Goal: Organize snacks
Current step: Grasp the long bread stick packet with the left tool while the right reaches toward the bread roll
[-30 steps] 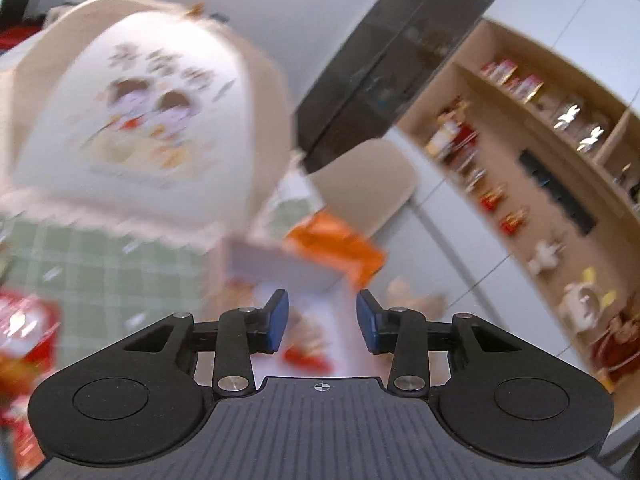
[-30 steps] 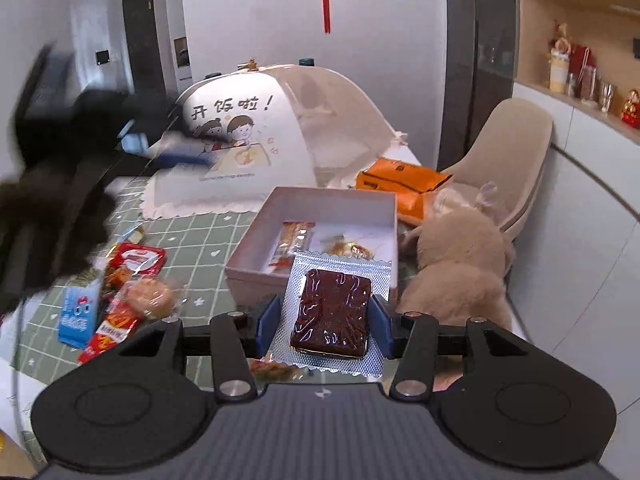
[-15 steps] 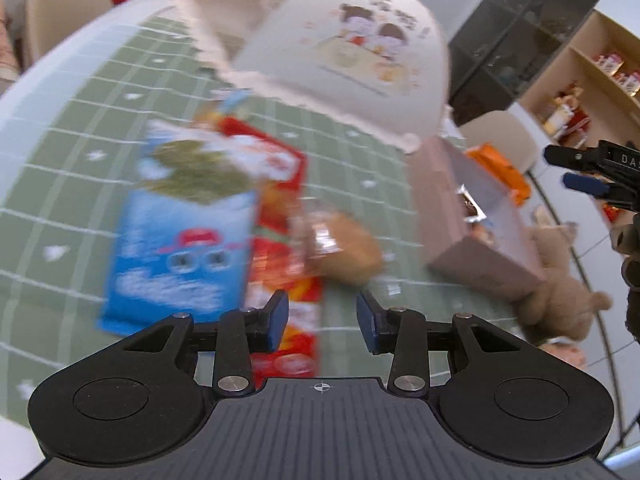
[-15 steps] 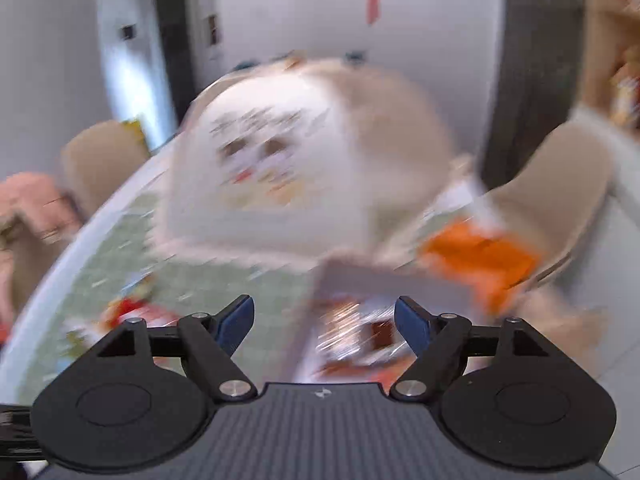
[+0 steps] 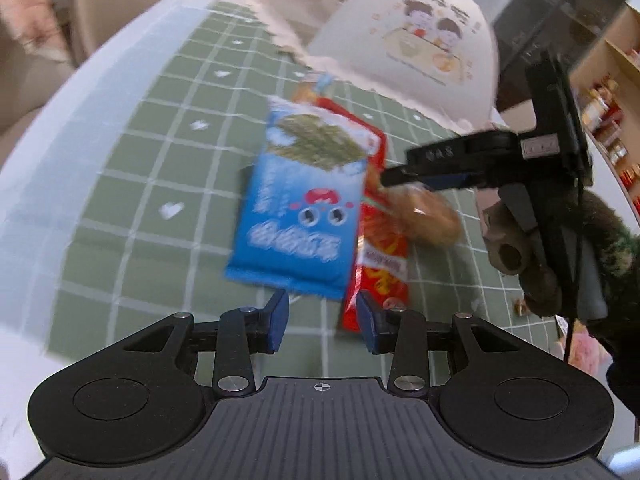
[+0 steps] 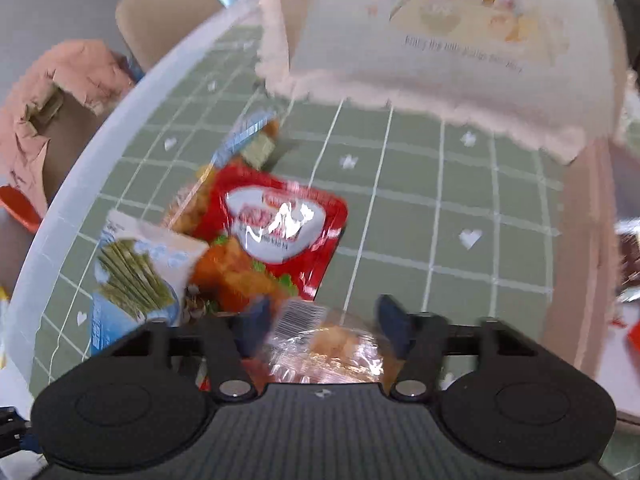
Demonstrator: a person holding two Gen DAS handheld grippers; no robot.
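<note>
A blue seaweed snack bag (image 5: 298, 208) lies on the green checked cloth (image 5: 168, 152), just ahead of my left gripper (image 5: 322, 320), which is open and empty. Red snack packs (image 5: 380, 264) lie under and beside it. A clear-wrapped bun (image 5: 424, 212) lies to its right, with my right gripper (image 5: 394, 178) reaching over it. In the right wrist view my right gripper (image 6: 326, 326) is open with the wrapped bun (image 6: 332, 348) between its fingers. A red pack (image 6: 280, 228) and the blue bag (image 6: 132, 280) lie ahead on the left.
A pale mesh food cover (image 5: 400, 32) stands at the back of the table. The pink snack box wall (image 6: 588, 264) is at the right in the right wrist view. A beige chair (image 6: 168, 20) stands beyond the table's round edge. A shelf unit (image 5: 616, 92) is far right.
My right gripper let go of the dark snack packet over the box, swung left and came down around the wrapped bun. My left gripper swung down close to the blue bag.
</note>
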